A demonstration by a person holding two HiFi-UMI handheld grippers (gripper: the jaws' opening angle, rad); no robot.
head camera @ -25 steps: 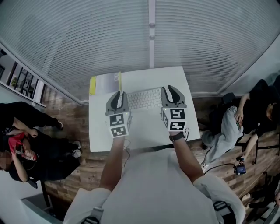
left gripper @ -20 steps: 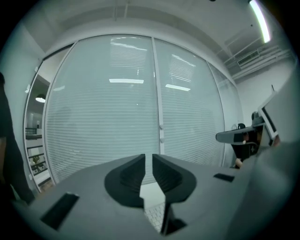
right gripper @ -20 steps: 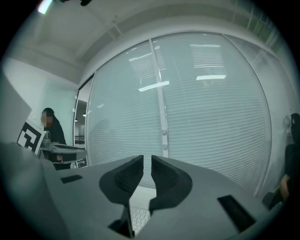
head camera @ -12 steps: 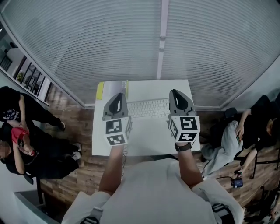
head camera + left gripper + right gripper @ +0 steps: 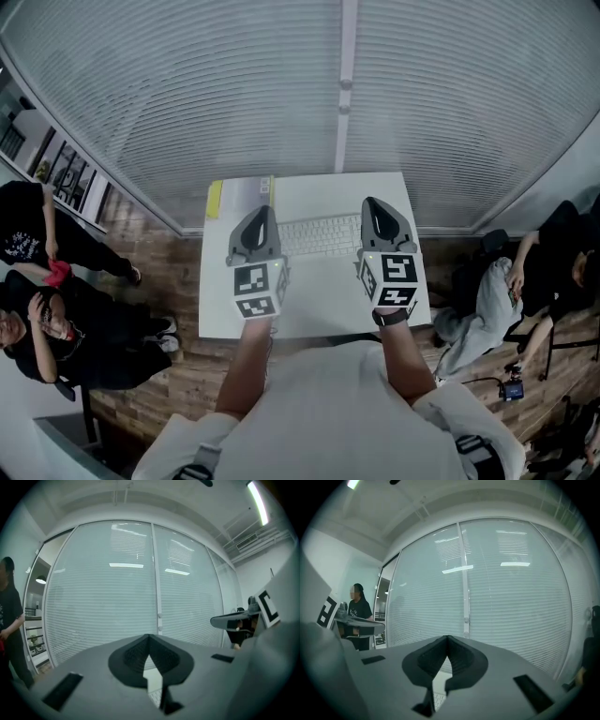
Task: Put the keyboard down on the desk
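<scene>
A white keyboard (image 5: pixel 321 235) lies flat on the white desk (image 5: pixel 319 300), toward its far edge. My left gripper (image 5: pixel 262 213) hangs over the keyboard's left end and my right gripper (image 5: pixel 373 202) over its right end. Both are shut with nothing between their jaws. In the left gripper view the black fingertips (image 5: pixel 149 637) meet at a point, and a sliver of the keyboard (image 5: pixel 154 696) shows below them. The right gripper view shows the same: closed jaws (image 5: pixel 447 638) and a strip of keys (image 5: pixel 438 700) underneath.
A yellow-edged notebook (image 5: pixel 239 194) lies on the desk's far left corner. A glass wall with blinds (image 5: pixel 347 94) stands right behind the desk. People stand at the left (image 5: pixel 37 319), and one person sits at the right (image 5: pixel 525 281) on the wooden floor.
Both grippers' jaws have closed from open. They have drawn slightly back from the keyboard's ends. The keyboard stays flat on the desk.
</scene>
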